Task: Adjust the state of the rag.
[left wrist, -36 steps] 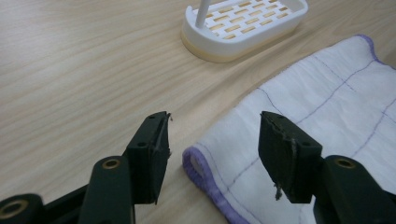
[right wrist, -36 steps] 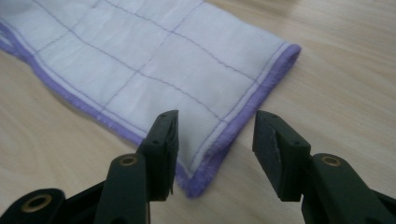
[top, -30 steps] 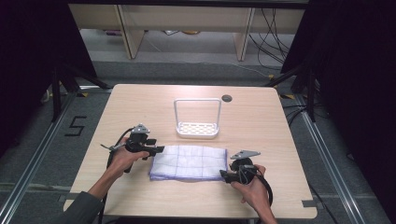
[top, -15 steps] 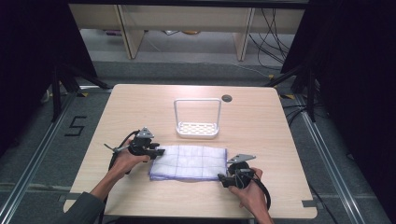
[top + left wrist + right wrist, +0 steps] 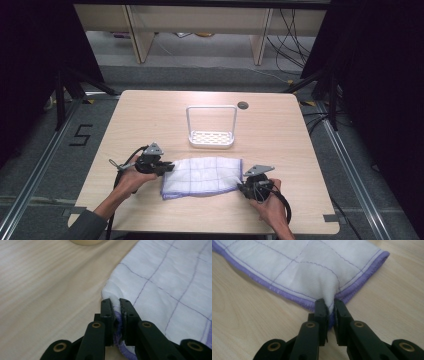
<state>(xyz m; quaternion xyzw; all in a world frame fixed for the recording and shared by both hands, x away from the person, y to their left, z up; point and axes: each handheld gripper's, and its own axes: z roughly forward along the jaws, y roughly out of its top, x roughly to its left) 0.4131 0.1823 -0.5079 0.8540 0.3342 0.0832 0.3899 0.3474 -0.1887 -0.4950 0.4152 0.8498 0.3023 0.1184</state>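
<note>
- At the lower left of the high view I see my left gripper (image 5: 167, 168). Its jaws have just been closing, and now they pinch the left edge of the white cloth with purple grid lines (image 5: 202, 176). In the left gripper view only a small fold of the purple hem sits between the pads.
- The cloth lies flat on the wooden table (image 5: 150, 115), in the lower middle of the frame, between both grippers.
- Above it, in the centre, stands a white wire rack (image 5: 210, 129), well apart from the cloth. A small dark round cap (image 5: 243, 105) is near its upper right.
- At the lower right, my right gripper (image 5: 241, 187) has also just been closing. It is clamped on the right corner of the cloth, where the fabric bunches up.
- Risk, as I judge it: both bites are shallow, so the hem may slip out when I lift or pull apart. If only one side slips, the cloth will hang and fold badly.
</note>
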